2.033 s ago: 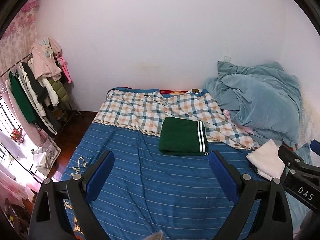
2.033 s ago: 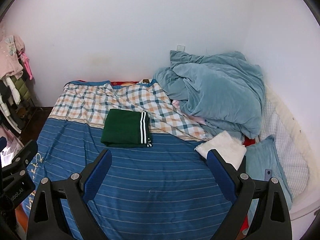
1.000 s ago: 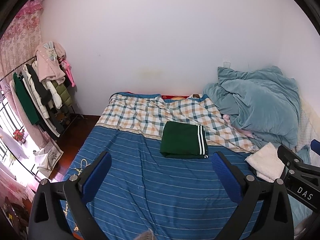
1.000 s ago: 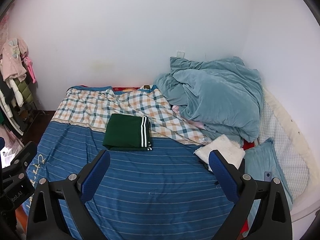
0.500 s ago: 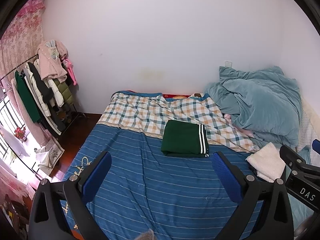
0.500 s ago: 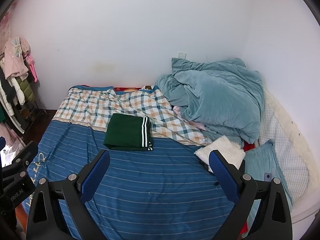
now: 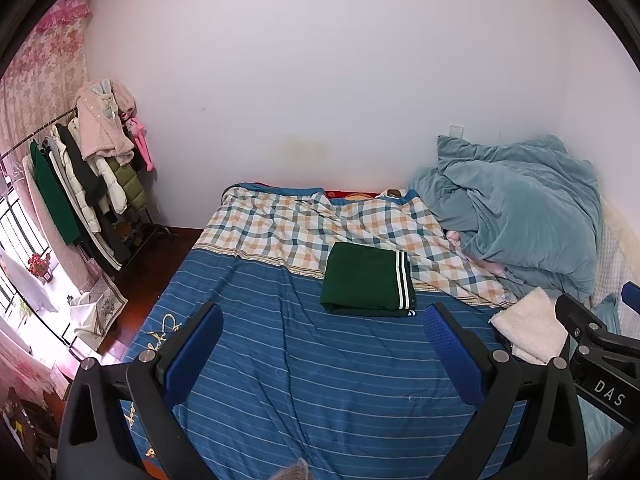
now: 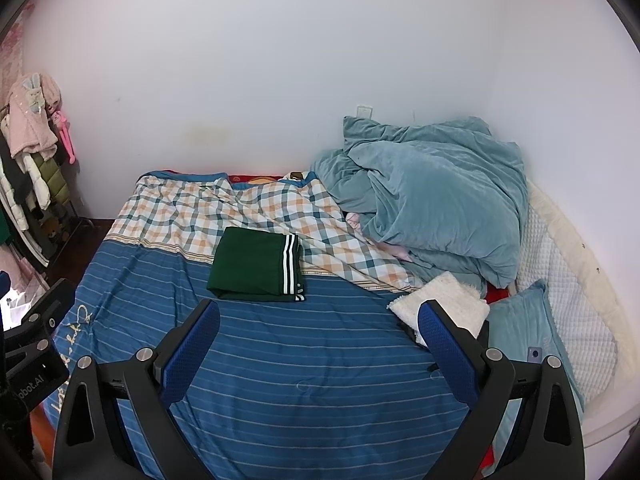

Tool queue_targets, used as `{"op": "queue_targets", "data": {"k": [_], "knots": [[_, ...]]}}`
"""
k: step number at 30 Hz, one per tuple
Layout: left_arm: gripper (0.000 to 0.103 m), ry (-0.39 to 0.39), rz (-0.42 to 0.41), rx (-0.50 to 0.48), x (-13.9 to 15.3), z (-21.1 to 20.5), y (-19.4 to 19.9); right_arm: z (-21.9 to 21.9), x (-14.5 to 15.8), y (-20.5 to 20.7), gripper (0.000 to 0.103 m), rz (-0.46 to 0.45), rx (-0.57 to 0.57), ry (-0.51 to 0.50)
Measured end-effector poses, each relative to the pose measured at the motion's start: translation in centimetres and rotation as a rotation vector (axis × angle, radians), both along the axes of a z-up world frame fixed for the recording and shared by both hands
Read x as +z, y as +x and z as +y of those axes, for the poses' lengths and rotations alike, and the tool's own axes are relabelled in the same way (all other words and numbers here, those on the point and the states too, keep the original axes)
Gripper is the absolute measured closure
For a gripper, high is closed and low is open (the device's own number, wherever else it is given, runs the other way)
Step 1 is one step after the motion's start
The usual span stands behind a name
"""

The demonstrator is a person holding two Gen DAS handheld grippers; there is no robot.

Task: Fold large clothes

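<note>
1. The folded green garment (image 7: 366,284) lies flat as a neat rectangle near the middle of the bed (image 7: 320,380), straddling the line where the blue striped cover meets the checked sheet (image 7: 304,224). Its white stripes run along the right edge of the fold.
2. Nothing touches the garment; both grippers are held well back from it, above the near end of the bed.
3. The left gripper (image 7: 324,354) has its blue-padded fingers spread wide apart, with nothing between them.
4. The right gripper (image 8: 319,346) is likewise spread wide and holds nothing; its body also shows at the right edge of the left wrist view.
5. A white fluffy folded cloth (image 8: 444,302) sits toward the right side of the bed, well apart from the garment.
6. A crumpled teal duvet (image 8: 432,196) is heaped in the far right corner of the bed, against the wall.
7. A teal pillow (image 8: 528,332) lies by the bed's right edge.
8. A clothes rack (image 7: 76,184) hung with coats stands on the floor beyond the bed's left side.
</note>
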State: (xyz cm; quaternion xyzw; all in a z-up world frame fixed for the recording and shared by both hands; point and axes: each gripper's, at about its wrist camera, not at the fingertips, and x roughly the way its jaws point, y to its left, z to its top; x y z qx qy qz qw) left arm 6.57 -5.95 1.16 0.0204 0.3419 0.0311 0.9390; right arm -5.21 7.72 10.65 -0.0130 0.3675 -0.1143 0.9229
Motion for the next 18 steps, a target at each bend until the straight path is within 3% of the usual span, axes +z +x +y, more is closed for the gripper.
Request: {"op": "queue_targets", "data": {"k": [18], "knots": [[0.0, 0.0, -0.006, 0.005, 0.5, -0.25, 0.03, 0.39, 0.2, 0.16, 0.002, -0.013, -0.007, 0.001]]}}
